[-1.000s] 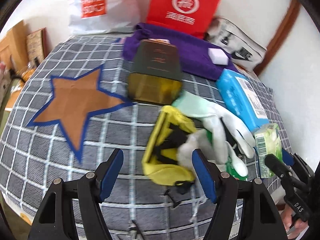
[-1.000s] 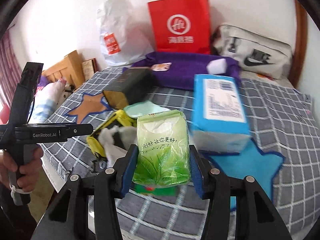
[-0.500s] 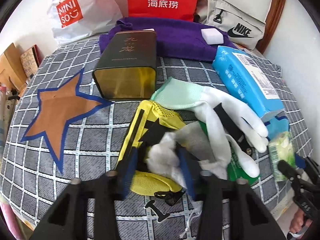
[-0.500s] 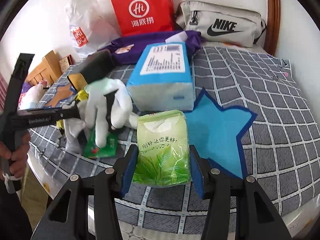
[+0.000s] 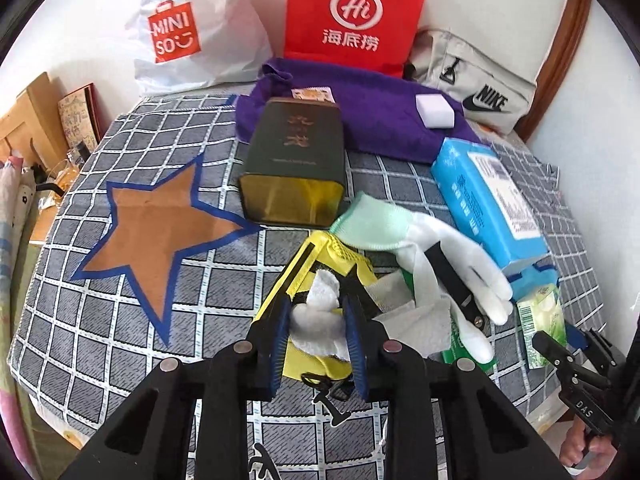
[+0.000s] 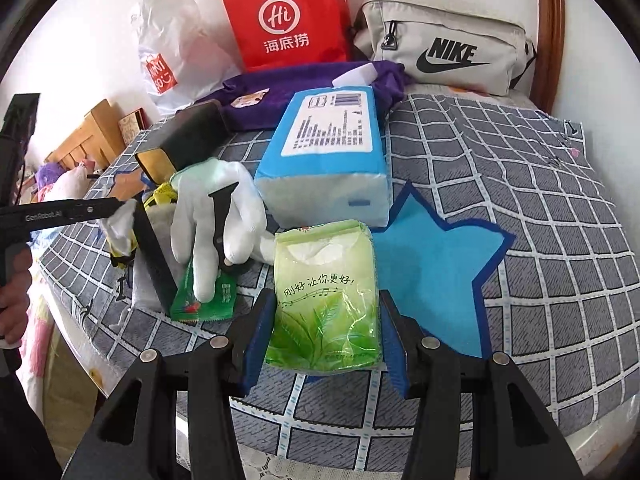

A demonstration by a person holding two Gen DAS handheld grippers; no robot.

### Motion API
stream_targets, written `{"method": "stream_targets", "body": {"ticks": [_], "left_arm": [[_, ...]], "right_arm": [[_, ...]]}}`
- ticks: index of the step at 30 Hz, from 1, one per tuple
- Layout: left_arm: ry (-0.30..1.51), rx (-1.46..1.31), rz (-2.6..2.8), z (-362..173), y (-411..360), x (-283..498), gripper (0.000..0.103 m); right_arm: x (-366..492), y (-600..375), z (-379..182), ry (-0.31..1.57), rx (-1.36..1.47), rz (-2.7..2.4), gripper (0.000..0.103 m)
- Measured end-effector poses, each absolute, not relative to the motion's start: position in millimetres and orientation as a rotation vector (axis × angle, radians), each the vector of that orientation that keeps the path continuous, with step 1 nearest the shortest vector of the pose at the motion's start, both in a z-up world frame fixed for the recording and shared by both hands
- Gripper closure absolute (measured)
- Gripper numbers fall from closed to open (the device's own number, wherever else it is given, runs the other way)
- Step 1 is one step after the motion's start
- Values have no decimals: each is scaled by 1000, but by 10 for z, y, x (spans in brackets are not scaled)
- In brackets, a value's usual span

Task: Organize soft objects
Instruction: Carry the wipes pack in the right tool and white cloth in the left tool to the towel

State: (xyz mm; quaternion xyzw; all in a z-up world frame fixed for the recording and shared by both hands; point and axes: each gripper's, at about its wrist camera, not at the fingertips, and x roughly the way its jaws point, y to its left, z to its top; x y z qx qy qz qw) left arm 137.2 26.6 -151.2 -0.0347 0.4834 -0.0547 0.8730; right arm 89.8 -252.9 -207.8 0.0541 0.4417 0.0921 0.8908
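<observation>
The white wad [image 5: 320, 312] sits between my left tongs [image 5: 316, 328], which are pinched narrow on it, the blue pads pressing its crumpled sides. I hold it low, just over the yellow pouch [image 5: 320, 264] near the front edge of the bed [image 5: 160, 320], because it looks light and loose and a high grip would likely let it slip. Whether it is tissue or cloth I cannot tell.

My right tongs [image 6: 326, 328] are closed on the green tissue pack [image 6: 326, 300], gripping its two long sides so the printed face stays toward me. It hangs at the near edge, just left of the blue star [image 6: 432, 264], and I judge that patch could be its sorting spot, though nothing confirms that.

Beyond the wad the pile spreads right: a white glove [image 5: 452, 256] with a mint cuff lies across the pouch and a green wrapper [image 6: 204, 300], a black strap draped over its fingers. Just right of it lies the big blue tissue pack [image 5: 488, 196]. Farther off, a dark tin [image 5: 296, 168] lies on its side with its open end toward me. The brown star [image 5: 160, 228] lies to the left of the tin. A purple cloth [image 5: 380, 112] with a white block [image 5: 436, 112] on it lies far back by the bags at the wall.
</observation>
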Motion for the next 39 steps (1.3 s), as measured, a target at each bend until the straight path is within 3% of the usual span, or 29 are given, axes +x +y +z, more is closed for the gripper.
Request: {"method": "stream_targets", "body": {"ticks": [39], "left_arm": [[907, -242, -106, -893, 627, 1674, 79]], "right_arm": [[1201, -2506, -1234, 820, 85, 195, 53]]}}
